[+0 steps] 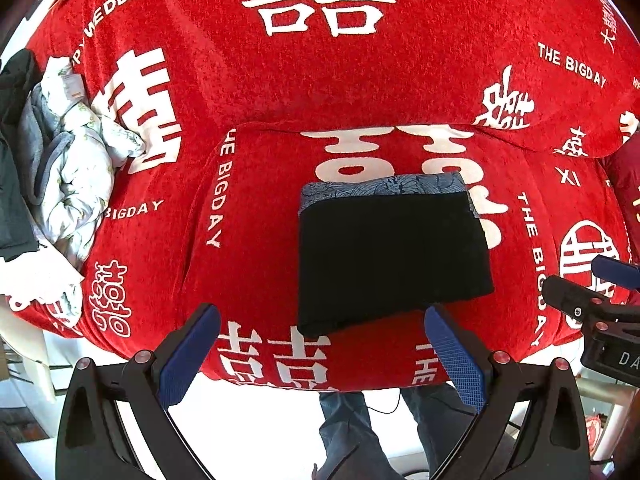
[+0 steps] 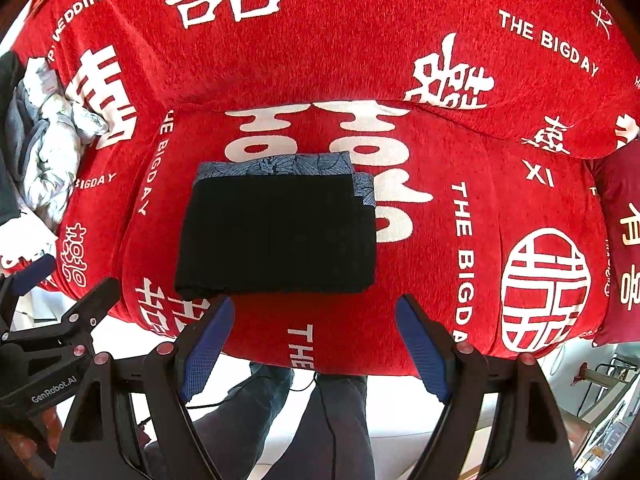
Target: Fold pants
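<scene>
Black pants [image 1: 394, 256] lie folded into a flat, squarish bundle on the red seat cushion [image 1: 256, 240], resting on top of a folded blue patterned cloth [image 1: 384, 188] whose strip shows along the bundle's far edge and at its far right corner. I hold both grippers pointing steeply down over the near side of the pants. My left gripper [image 1: 320, 354] has its jaws spread wide with nothing between them; its right blue pad [image 1: 454, 354] overlaps the near edge of the pants in the left wrist view, though I cannot tell whether it touches the cloth, and its left pad sits apart from the pants to their near left. My right gripper [image 2: 316, 346] is likewise wide and empty, both blue pads just short of the near edge of the pants, one toward each near corner.

From the right wrist view, the near fold of the pants runs fairly straight, the left corner a little rounded and bulging. Bare red cover surrounds the pants: a narrow band between their near edge and the cushion's front edge, a wider stretch to their right, and more behind them up to the sofa back [image 1: 320, 80]. Well to the left of the pants, a heap of pale and grey clothes [image 1: 68, 152] sits by the sofa's arm. Nearer than the pants, past the cushion's front, my legs [image 2: 280, 408] stand on a pale floor
</scene>
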`<action>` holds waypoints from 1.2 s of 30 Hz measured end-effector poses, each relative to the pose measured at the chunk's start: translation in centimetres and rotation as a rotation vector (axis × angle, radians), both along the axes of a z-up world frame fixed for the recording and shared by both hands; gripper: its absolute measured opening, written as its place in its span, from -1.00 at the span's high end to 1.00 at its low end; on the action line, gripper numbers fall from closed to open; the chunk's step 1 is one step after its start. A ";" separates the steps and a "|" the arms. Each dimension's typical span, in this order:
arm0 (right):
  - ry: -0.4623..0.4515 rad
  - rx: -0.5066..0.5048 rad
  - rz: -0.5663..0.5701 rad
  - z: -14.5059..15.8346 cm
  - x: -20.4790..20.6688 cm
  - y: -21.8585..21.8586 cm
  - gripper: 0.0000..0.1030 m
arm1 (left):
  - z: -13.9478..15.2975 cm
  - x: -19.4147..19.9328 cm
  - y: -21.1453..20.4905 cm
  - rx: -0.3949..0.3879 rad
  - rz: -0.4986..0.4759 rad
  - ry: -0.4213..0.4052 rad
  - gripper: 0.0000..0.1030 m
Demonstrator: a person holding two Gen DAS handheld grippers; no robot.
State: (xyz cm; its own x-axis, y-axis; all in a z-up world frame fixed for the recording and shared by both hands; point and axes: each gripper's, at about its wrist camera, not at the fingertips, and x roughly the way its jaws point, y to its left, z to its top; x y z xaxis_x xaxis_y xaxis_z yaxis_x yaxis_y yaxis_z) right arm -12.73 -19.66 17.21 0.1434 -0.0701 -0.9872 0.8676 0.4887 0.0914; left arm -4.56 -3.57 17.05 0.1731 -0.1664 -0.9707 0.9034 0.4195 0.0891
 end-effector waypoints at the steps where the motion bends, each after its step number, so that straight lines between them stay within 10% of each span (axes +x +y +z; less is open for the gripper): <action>1: 0.000 -0.001 0.000 0.0 0.0 0.0 -0.66 | 0.0 0.0 0.0 0.001 0.002 -0.001 -0.98; 36: 0.012 0.000 0.013 -0.4 0.4 0.0 -0.66 | 0.0 0.4 0.0 0.006 0.009 0.001 -0.98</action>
State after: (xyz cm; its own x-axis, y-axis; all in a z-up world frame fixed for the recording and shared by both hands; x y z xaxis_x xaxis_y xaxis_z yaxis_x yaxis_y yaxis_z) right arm -12.31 -19.69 16.77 0.1323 -0.0682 -0.9889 0.8623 0.4999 0.0809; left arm -4.18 -3.57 17.04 0.1732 -0.1591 -0.9720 0.8998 0.4268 0.0904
